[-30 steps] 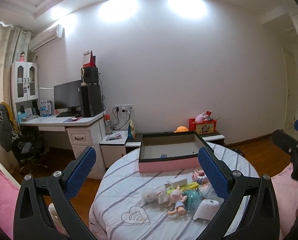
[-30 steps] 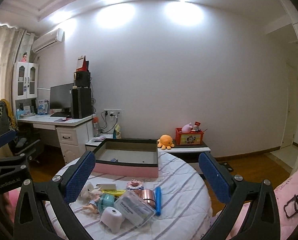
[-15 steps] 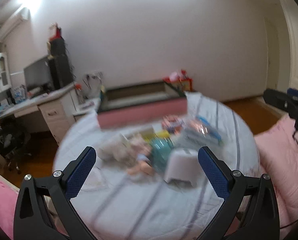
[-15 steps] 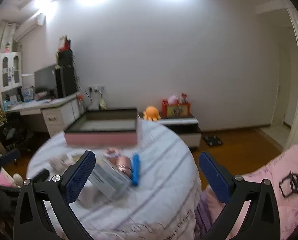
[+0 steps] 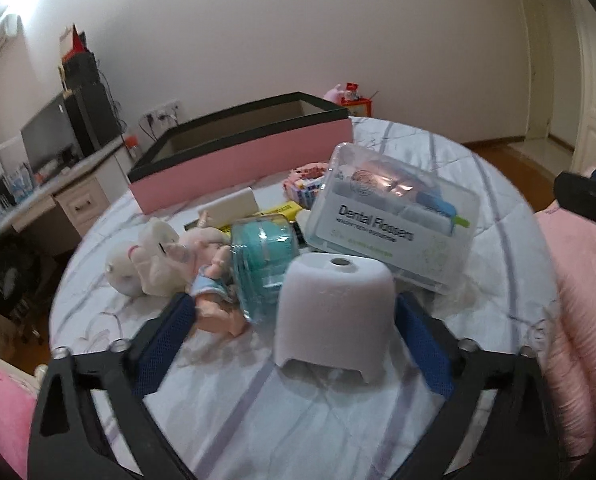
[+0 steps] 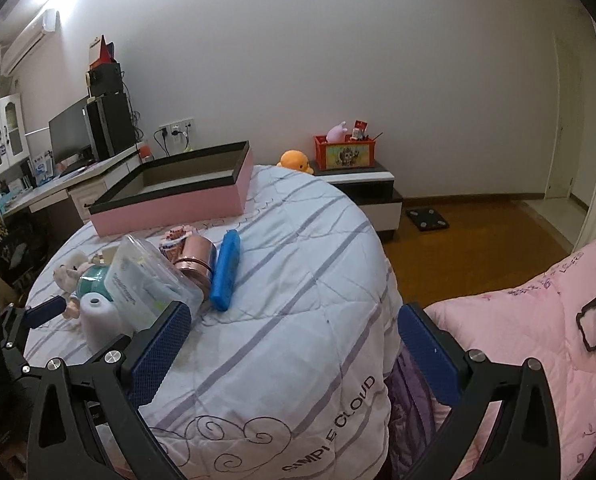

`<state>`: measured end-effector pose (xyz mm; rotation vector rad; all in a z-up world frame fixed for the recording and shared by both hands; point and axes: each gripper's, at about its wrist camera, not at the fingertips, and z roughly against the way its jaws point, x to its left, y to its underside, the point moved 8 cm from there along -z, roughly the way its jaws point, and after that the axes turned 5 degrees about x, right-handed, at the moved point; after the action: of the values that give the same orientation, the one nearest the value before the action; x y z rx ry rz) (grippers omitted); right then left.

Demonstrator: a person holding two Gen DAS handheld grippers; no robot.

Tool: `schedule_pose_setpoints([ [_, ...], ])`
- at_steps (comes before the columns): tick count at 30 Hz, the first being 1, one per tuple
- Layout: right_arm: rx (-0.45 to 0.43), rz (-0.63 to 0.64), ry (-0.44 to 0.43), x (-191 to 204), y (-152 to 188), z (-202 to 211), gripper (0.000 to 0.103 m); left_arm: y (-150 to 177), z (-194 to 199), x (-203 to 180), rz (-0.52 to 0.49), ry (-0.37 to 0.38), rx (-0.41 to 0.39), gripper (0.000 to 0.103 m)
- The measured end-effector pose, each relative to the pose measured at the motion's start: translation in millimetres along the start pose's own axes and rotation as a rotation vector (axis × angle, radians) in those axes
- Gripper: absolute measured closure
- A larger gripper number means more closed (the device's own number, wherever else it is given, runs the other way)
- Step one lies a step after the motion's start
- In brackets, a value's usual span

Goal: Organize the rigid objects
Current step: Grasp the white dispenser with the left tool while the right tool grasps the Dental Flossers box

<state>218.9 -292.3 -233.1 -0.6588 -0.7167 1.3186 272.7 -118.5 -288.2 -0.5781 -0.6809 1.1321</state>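
Teal jar (image 5: 263, 264) half hidden behind white cover (image 5: 334, 312); pink box (image 5: 237, 160) interior mostly hidden; desk clutter blurred.

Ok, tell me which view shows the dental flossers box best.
The left wrist view. There the dental flossers box sits close and its printed label is readable. In the right wrist view it is smaller, seen at an angle, with its near corner hidden behind a fingertip, and the label is illegible.

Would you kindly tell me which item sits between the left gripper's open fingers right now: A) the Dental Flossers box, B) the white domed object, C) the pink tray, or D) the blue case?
B: the white domed object stands between the left gripper fingers, which are spread on either side of it.
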Motion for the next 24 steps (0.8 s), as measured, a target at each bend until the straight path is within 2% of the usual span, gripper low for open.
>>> schedule_pose_setpoints([
  [1,0.002,0.000,-0.003,0.3,0.0,-1.1,0.000,-0.4,0.6,-0.9,-0.007,0.011,-0.007,0.015],
  [2,0.005,0.003,-0.007,2.1,-0.5,-2.6,0.000,-0.3,2.2,-1.2,-0.003,0.030,-0.010,0.024],
  [3,0.008,0.007,-0.012,3.9,-0.6,-4.4,0.000,-0.7,4.9,-1.2,0.002,0.050,-0.016,0.041],
  [4,0.012,0.010,-0.014,5.5,-0.8,-6.1,0.000,-2.4,7.0,0.2,0.007,0.063,-0.023,0.049],
  [8,0.027,0.045,-0.032,20.5,-0.4,-12.2,0.000,-0.3,11.3,5.0,0.013,0.109,-0.018,0.050],
  [12,0.039,0.105,-0.046,42.0,2.2,-16.0,0.000,4.5,21.8,17.2,0.078,0.174,-0.023,0.050],
  [20,0.065,0.267,-0.055,85.9,10.8,-26.4,0.000,11.7,40.9,46.9,0.112,0.159,-0.045,0.050],
  [24,0.088,0.361,-0.051,107.4,16.8,-35.0,0.000,23.9,42.7,59.4,0.147,0.191,-0.029,0.050],
])
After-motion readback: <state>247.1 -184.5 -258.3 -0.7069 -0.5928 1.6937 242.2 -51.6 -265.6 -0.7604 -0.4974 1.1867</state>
